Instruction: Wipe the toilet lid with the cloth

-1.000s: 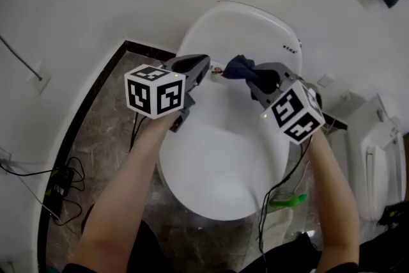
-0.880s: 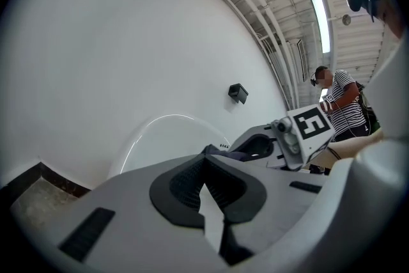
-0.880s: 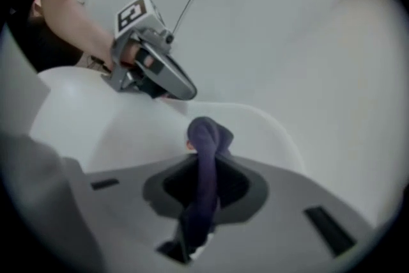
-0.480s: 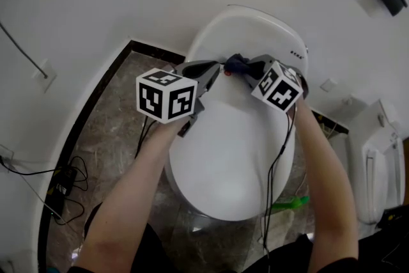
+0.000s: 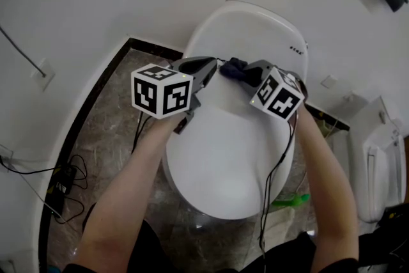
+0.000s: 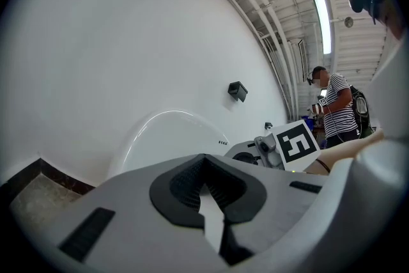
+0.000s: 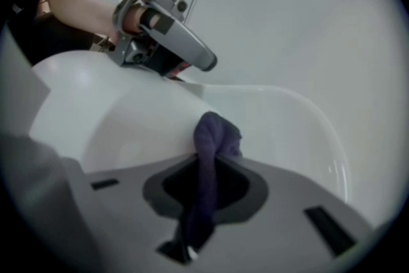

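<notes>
head view, lid: the glossy white oval plastic toilet lid [image 5: 230, 150] is down and fills the centre, bare from 6 o'clock up to the middle.
head view, cloth: the small bunched dark blue fabric cloth [image 5: 235, 67] sits toward 12 o'clock, on the back of the lid near the hinge.
head view, right gripper: the grey right gripper [image 5: 248, 75] reaches in from 4 o'clock and tilts down, probably to press the wad onto the lid.
head view, left gripper: the grey left gripper [image 5: 213, 67] reaches in from 8 o'clock, its tip just beside the cloth and carrying nothing.
left gripper view, claw: jaws drawn together with nothing between them. the lid [image 6: 172, 137] curves at 11 o'clock.
left gripper view, background: a person in a striped shirt [image 6: 335, 105] stands at 3 o'clock.
right gripper view, claw: the right gripper [image 7: 201, 201] is clamped on the cloth [image 7: 214, 137], and a tuft pokes out toward 12 o'clock as the wiping end.
right gripper view, neighbour: the left gripper [image 7: 169, 41] hangs at 11 o'clock over the lid [image 7: 128, 124].
</notes>
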A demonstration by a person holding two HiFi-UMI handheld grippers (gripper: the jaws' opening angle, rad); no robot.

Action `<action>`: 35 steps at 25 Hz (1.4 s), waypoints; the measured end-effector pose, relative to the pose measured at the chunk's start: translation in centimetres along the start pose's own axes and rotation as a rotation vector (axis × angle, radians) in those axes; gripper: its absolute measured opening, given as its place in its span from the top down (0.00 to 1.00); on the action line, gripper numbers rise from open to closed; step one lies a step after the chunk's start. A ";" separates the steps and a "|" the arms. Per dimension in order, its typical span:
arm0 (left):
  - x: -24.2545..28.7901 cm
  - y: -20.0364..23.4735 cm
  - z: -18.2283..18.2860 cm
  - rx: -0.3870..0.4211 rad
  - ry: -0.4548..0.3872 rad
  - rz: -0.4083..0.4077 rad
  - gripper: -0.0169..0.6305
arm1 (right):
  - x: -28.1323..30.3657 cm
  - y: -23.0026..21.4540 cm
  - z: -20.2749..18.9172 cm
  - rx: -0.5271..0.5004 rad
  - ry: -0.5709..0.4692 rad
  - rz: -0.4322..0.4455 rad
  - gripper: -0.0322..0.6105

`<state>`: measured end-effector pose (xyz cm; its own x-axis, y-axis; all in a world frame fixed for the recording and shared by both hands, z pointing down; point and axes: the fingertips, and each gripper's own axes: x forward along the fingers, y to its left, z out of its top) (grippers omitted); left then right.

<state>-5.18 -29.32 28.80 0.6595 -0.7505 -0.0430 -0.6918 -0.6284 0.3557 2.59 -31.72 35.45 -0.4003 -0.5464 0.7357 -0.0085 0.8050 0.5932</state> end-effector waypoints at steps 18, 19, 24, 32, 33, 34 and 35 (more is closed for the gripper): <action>0.0 0.3 0.1 -0.001 -0.003 0.007 0.95 | -3.6 5.1 2.2 -0.047 -0.064 0.024 0.84; 0.0 0.2 0.2 0.001 -0.005 0.007 0.95 | -3.8 5.4 2.4 -0.048 -0.070 0.024 0.84; 0.1 0.3 0.1 -0.001 -0.001 0.006 0.95 | -5.0 7.3 3.3 -0.054 -0.097 0.030 0.84; 0.0 0.4 0.1 -0.004 -0.003 0.007 0.95 | -6.7 10.0 4.6 -0.082 -0.119 0.049 0.84; 0.1 0.4 0.1 -0.004 -0.002 0.007 0.95 | -6.8 10.4 4.7 -0.081 -0.125 0.050 0.84; 0.1 0.4 0.1 -0.004 -0.002 0.007 0.95 | -7.1 10.7 4.8 -0.082 -0.130 0.051 0.84; 0.1 0.4 0.1 -0.004 -0.001 0.006 0.95 | -7.3 11.0 5.0 -0.084 -0.134 0.052 0.84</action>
<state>-5.44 -29.67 28.82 0.6548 -0.7547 -0.0417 -0.6948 -0.6227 0.3599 0.84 -17.72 35.02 -0.5168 -0.4639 0.7196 0.0902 0.8063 0.5846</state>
